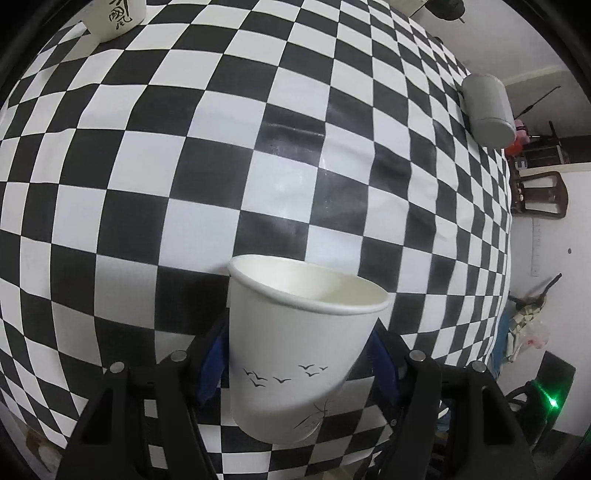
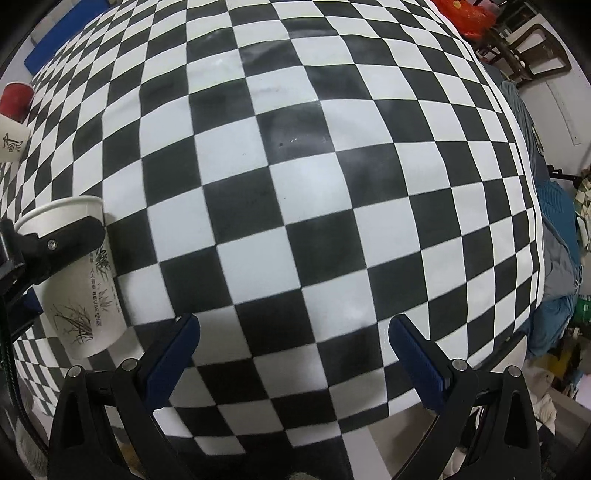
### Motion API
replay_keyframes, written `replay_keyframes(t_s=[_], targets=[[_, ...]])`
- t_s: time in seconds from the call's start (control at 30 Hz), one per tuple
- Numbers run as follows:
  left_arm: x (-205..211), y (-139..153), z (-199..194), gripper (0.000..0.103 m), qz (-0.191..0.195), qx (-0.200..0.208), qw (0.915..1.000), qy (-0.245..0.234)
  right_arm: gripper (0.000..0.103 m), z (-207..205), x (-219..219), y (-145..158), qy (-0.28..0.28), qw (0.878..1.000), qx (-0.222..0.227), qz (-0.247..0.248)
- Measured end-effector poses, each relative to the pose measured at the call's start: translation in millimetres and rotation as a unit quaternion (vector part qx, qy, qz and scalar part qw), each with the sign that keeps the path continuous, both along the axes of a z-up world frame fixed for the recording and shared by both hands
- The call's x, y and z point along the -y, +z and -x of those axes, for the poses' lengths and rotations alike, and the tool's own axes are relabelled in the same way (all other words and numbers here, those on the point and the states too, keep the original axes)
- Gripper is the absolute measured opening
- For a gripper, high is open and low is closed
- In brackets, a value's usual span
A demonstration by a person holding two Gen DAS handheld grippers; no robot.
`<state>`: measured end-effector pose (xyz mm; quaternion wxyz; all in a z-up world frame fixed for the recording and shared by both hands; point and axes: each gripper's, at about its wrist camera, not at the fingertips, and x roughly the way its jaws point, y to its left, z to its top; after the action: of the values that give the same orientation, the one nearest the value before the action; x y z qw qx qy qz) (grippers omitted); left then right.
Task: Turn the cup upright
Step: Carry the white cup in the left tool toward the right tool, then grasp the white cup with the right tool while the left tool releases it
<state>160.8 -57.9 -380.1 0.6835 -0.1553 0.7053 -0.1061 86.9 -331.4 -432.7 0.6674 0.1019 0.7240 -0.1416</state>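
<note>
Cup upright, clamped between left gripper fingers; right gripper wide, empty.

Left gripper, right gripper: black angular frames, blue ribbed pads, silver round screws.

Left wrist view: the camera is looking forward and down along the left gripper at the checkered surface, sitting very near the paper cup, which is filling the lower centre. Right wrist view: the camera is looking forward and down along the right gripper, hovering near the surface, with the paper cup lying at its far left edge. Both views are sharing the cup, the checkered cloth beyond it, and a lettered white cup farther off.
</note>
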Motion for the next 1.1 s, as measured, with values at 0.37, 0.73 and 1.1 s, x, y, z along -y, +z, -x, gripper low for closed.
replay_keyframes(t_s=[0.37, 0.73, 1.1], targets=[[-1.2, -1.4, -0.4, 0.08, -0.024, 0.005, 0.9997, -0.005, 0.103, -15.0, 16.7, 8.6, -0.005, 0.999, 0.018, -0.029], [0.4, 34.8, 6.7, 0.083, -0.014, 0.045, 0.9988, -0.011, 0.103, -11.1, 40.2, 72.0, -0.005, 0.998, 0.033, -0.05], [-29.0, 108.3, 28.9, 0.095, -0.104, 0.178, 0.9779, -0.035, 0.103, -8.1, 29.4, 148.6, 0.016, 0.996, 0.062, -0.068]])
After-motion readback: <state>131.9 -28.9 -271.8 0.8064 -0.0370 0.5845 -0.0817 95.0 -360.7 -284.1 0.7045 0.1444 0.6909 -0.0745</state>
